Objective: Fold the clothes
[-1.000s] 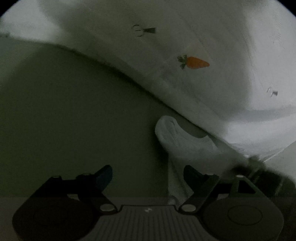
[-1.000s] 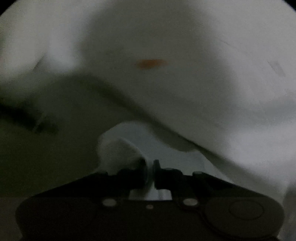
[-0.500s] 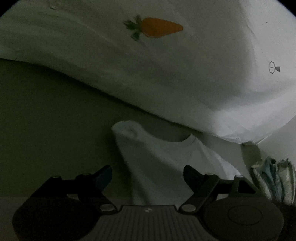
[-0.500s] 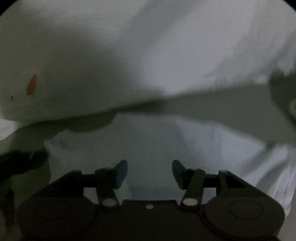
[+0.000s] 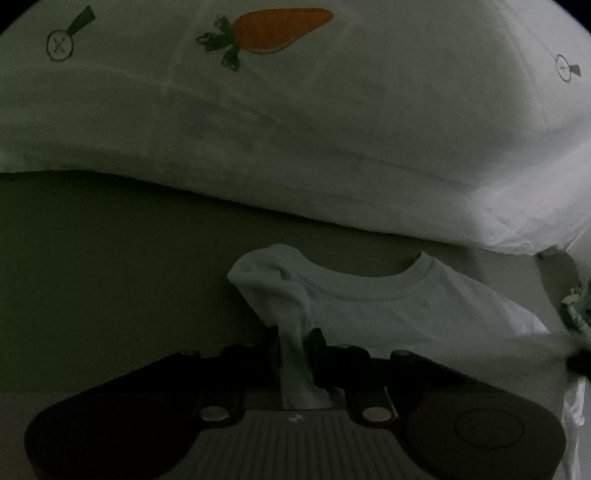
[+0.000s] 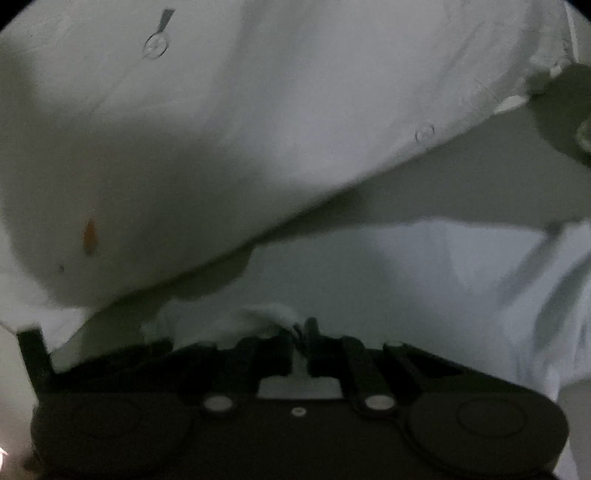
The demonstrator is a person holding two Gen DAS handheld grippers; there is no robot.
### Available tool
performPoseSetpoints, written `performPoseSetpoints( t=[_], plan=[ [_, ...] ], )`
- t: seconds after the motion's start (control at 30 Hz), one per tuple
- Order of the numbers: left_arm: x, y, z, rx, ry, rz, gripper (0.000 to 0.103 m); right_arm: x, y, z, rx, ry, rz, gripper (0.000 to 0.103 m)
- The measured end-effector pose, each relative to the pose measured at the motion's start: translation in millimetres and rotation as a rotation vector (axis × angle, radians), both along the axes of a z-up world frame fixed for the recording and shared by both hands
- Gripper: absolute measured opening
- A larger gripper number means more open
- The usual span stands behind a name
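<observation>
A big white pillow (image 5: pixel 332 122) fills the upper half of the left wrist view, printed with an orange carrot (image 5: pixel 277 29) and small round outline motifs with a dark tab (image 5: pixel 61 40). In the right wrist view the same pillow (image 6: pixel 240 122) bulges across the top and left, its carrot (image 6: pixel 89 236) only a blurred orange smear low on the left side, and one round motif (image 6: pixel 157 42) near the top.

Under the pillow lies a dull grey-green surface (image 5: pixel 103 266); whether it is a bed or a counter cannot be told in this dim light.

A pale shirt (image 5: pixel 399 306) lies on that surface just in front of the pillow, its ribbed neckline curving open toward the pillow. In the right wrist view the shirt (image 6: pixel 424 280) spreads wide across the lower middle and right, with soft folds at the right edge.

The left gripper (image 5: pixel 295 349) has its jaws closed on a pulled-up strip of the shirt at the left shoulder beside the neckline; the cloth rises from the jaws in a narrow twisted band to a rounded peak.

The right gripper (image 6: pixel 300 338) has its jaws pressed together on a bunched ridge of the shirt's edge, with a thin sliver of pale cloth showing between them. This view is blurred.

At the far right edge of the left wrist view, a small striped item (image 5: pixel 578 306) shows, too cut off to identify.
</observation>
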State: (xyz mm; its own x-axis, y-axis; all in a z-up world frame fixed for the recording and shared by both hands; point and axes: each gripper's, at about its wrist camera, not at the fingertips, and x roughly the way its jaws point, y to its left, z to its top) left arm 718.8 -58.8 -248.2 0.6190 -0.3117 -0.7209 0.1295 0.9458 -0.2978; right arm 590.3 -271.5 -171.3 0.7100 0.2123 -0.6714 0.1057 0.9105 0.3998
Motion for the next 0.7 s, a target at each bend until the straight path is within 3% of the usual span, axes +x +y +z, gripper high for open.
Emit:
performPoseSetpoints(
  t=[0.07, 0.13, 0.2, 0.23, 0.37, 0.53, 0.63, 0.7],
  plan=[
    [-0.8, 0.7, -0.4, 0.006, 0.0, 0.0, 0.023, 23.6, 5.6, -8.2, -0.09, 0.049, 0.007, 0.008],
    [-1.7, 3.5, 0.7, 0.0, 0.001, 0.004, 0.023, 38.0, 7.4, -17.8, -0.17, 0.091, -0.041, 0.018],
    [-1.9, 5.2, 1.9, -0.006, 0.001, 0.006, 0.023, 40.0, 6.4, -17.2, -0.294, 0.107, -0.14, 0.041],
    [-1.6, 5.1, 1.7, -0.006, 0.001, 0.007, 0.023, 37.0, 4.5, -15.9, -0.305, 0.102, -0.164, 0.042],
    [-3.0, 2.2, 5.3, 0.019, -0.012, 0.042, 0.017, 9.7, -0.1, -18.1, -0.184, 0.118, -0.143, 0.043],
    [-2.8, 30.9, 13.2, -0.06, 0.018, 0.15, 0.016, -24.1, 9.1, -35.7, -0.202, 0.189, -0.109, 0.047],
    [6.3, 44.1, 8.4, 0.004, 0.025, 0.212, 0.015, -51.9, 2.4, -37.6, -0.169, 0.216, -0.118, 0.047],
    [12.4, 51.7, 6.6, -0.004, 0.038, 0.211, 0.015, -66.1, 0.3, -37.6, -0.151, 0.219, -0.128, 0.048]
  ],
)
